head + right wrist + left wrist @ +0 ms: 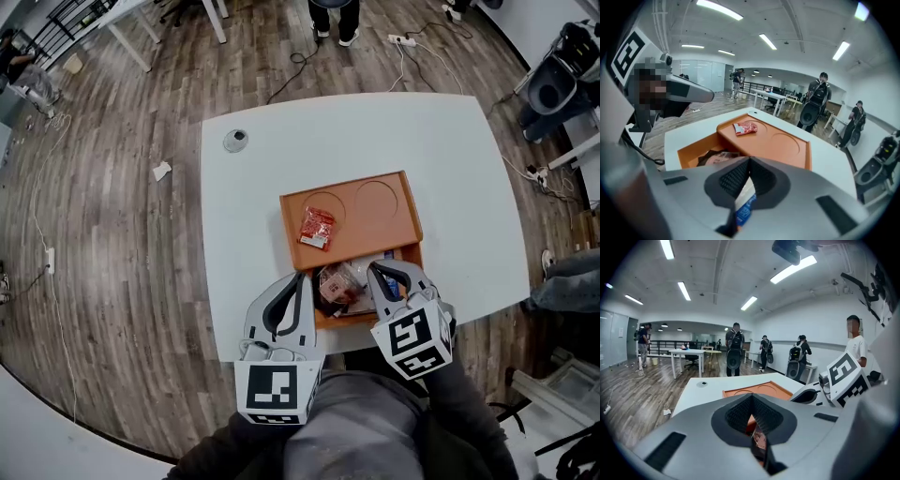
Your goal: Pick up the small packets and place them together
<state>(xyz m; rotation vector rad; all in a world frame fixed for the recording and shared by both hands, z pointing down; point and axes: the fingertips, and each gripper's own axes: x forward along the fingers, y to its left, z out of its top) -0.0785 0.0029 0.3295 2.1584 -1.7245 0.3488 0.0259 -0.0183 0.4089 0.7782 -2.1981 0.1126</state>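
My right hand-held gripper point(749, 160) pinches a glossy white-blue packet point(744, 206), mostly hidden; left hand-held gripper point(752, 397) closed, its gap unreadable.

Red packet point(317, 228): small, crinkled, glossy, white strip at near end. Lies flat on raised deck of orange tray point(394, 230), over left round recess, well apart from other packets.

Clear-wrapped packet point(339, 284): pale film over dark brown contents, crumpled. Lies in tray's lower near compartment.

White-and-blue packet point(742, 206): thin, edge-on, pinched between closed jaws of right gripper point(749, 160), at right end of same compartment, near clear-wrapped packet.
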